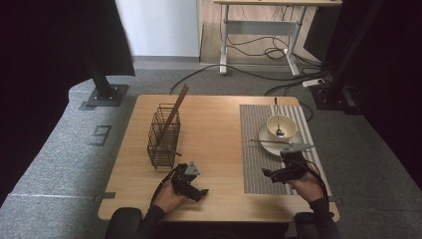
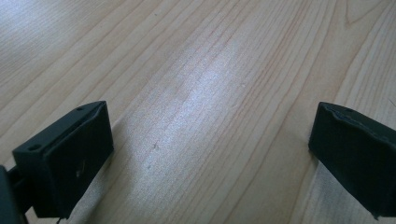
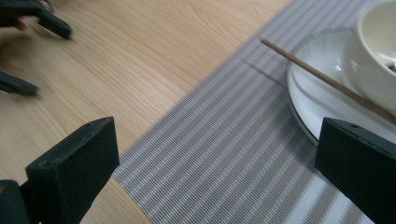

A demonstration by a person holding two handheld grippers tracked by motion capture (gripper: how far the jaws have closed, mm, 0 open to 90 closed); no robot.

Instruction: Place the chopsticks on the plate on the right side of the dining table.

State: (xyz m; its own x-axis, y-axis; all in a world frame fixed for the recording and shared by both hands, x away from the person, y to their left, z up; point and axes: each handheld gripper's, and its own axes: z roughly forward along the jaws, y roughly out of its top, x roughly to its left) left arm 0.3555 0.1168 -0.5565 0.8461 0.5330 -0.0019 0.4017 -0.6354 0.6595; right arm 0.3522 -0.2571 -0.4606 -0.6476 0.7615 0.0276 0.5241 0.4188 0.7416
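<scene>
in the high view the left gripper (image 1: 189, 180) rests low on the pale wooden table (image 1: 214, 139), just in front of the black wire basket (image 1: 163, 135), which already holds a slim brown chopstick (image 1: 175, 110) leaning out of its top; the right gripper (image 1: 287, 167) sits on the grey ribbed placemat (image 1: 259, 149), right before the white round plate (image 1: 268, 137) that carries a cream ceramic bowl (image 1: 281, 125) with a metal spoon (image 1: 277, 119) standing in it, and a second thin wooden chopstick (image 1: 271, 142) lies across the plate's near edge, just ahead of this gripper. in the left gripper view the jaws stand wide apart over bare, smooth, lightly glossy wood grain, holding nothing. in the right gripper view the jaws are likewise spread and empty, with the woven mat (image 3: 224, 154) between them, the glazed plate (image 3: 317, 93) beside the right jaw, and the round stick (image 3: 322, 79) bridging from rim to bowl (image 3: 378, 51). the risk, as i judge it: the chopstick is narrow, hard and round, so a pinch off-centre could make it roll or flick off the slick rim; pushing in too low could nudge the plate or tip the bowl and spoon; and the light wire basket could slide or topple when the stick is dropped in.
</scene>
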